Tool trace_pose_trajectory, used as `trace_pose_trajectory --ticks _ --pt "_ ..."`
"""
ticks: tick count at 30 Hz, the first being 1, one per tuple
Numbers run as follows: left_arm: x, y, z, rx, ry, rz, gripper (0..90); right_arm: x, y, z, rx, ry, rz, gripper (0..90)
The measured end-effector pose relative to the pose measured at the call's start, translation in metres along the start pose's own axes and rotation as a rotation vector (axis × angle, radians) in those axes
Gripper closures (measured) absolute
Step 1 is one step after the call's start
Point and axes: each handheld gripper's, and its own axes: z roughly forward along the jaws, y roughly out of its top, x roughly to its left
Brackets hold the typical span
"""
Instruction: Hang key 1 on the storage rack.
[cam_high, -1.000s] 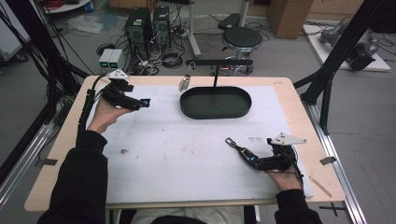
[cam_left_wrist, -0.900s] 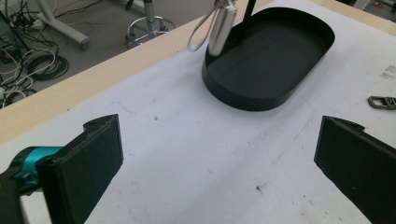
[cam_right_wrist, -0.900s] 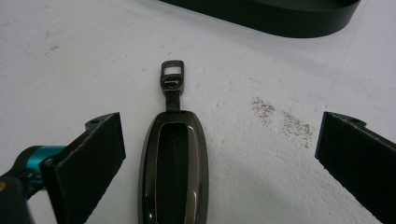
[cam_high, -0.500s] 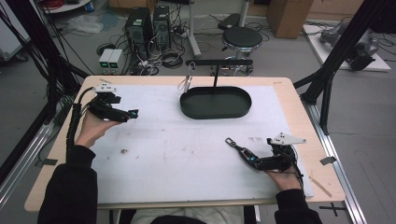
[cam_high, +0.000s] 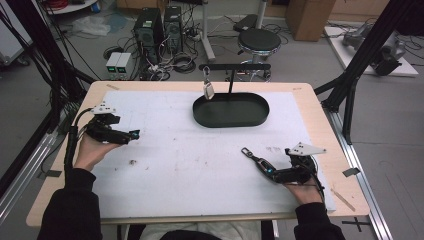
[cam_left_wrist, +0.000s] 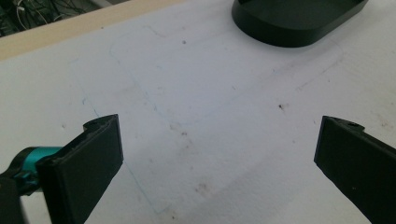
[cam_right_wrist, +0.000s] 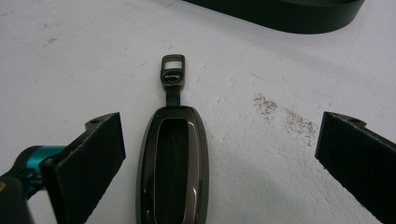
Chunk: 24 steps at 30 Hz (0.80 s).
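The right gripper (cam_right_wrist: 219, 154) rested low on the near right part of the table, held in the person's right hand (cam_high: 303, 190), with its two black jaws spread wide and clasping nothing. Between those jaws, closer to the left one in the right gripper view, lay a dark, glossy, elongated key fob case with a metallic rim (cam_right_wrist: 172, 165). A short strap led from its far end to a small rectangular metal loop (cam_right_wrist: 173, 70). The case lay flat on the white table cover (cam_right_wrist: 70, 60) and neither jaw touched it. In the high view the same case (cam_high: 256, 161) pointed away from the right gripper (cam_high: 272, 172), toward the middle of the table.

The left gripper (cam_left_wrist: 217, 163) was held in the person's left hand (cam_high: 90, 150) above the left side of the table, well apart from the key fob case. Its jaws also stood wide apart and empty, with bare, faintly stained white cover between them.

At the far side of the table sat a black oval tray with a low wall (cam_high: 230, 120). A thin black stand with a crossbar (cam_high: 235, 67) rose from the tray, and a small silvery tag (cam_high: 208, 90) hung from the left end of the bar. The light wooden table edge (cam_high: 320, 115) framed the white cover.
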Motion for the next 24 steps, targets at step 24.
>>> trace_pose_trajectory --ticks 24 --pt "-0.019 -0.048 -0.029 -0.019 -0.03 0.008 1.7 0.001 0.001 0.0 -0.004 0.001 -0.007 0.7"
